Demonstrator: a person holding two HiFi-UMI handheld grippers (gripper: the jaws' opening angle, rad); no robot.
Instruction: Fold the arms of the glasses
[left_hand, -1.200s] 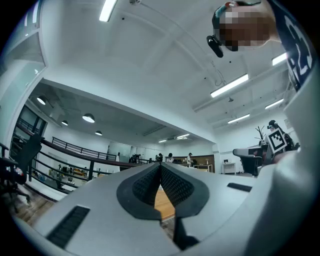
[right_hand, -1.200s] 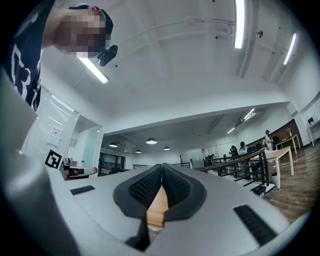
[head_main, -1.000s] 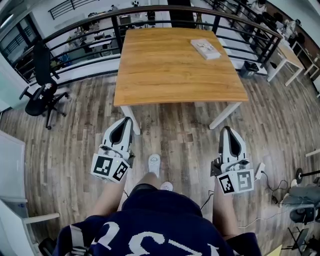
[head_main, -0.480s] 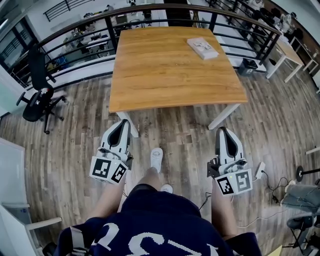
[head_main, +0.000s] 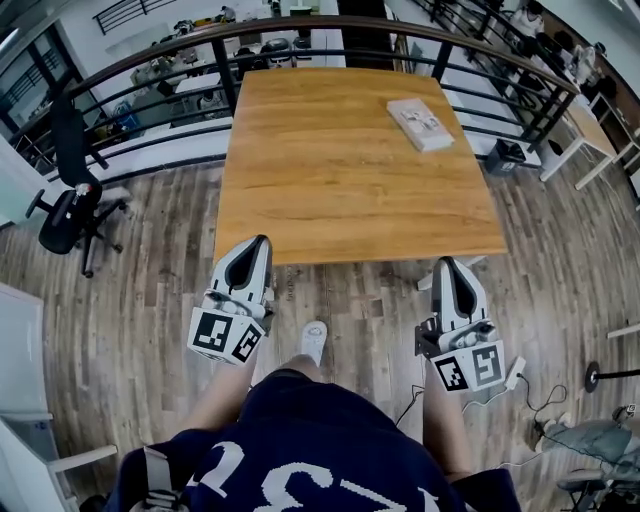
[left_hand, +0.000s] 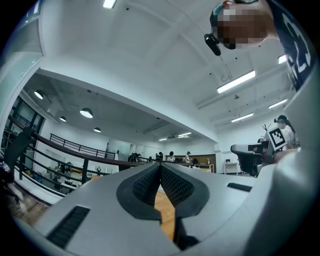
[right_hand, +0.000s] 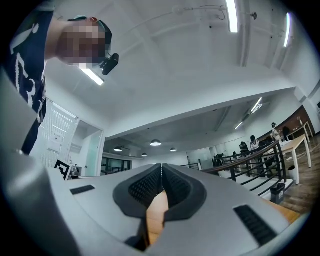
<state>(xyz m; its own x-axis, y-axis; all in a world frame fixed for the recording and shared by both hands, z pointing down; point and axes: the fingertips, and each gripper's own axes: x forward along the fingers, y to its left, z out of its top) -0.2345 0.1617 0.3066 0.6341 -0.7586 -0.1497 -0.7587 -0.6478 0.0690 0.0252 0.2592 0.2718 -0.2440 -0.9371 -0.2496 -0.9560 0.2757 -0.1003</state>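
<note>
A wooden table (head_main: 350, 180) is seen from above, with a flat white tray (head_main: 421, 126) laid near its far right corner. The glasses (head_main: 417, 117) are made out only as a small pale shape on that tray, and how their arms lie cannot be told. The left gripper (head_main: 258, 243) is held at the table's near edge toward its left corner and the right gripper (head_main: 449, 264) at the same edge toward its right corner, both well apart from the tray. In each gripper view the ribbed pads (left_hand: 176, 186) are seen pressed together with nothing between them – both grippers are clenched and empty. A black office chair (head_main: 68, 208) is stood to the table's left, and a black railing (head_main: 150, 58) is run round the table's far side
</note>
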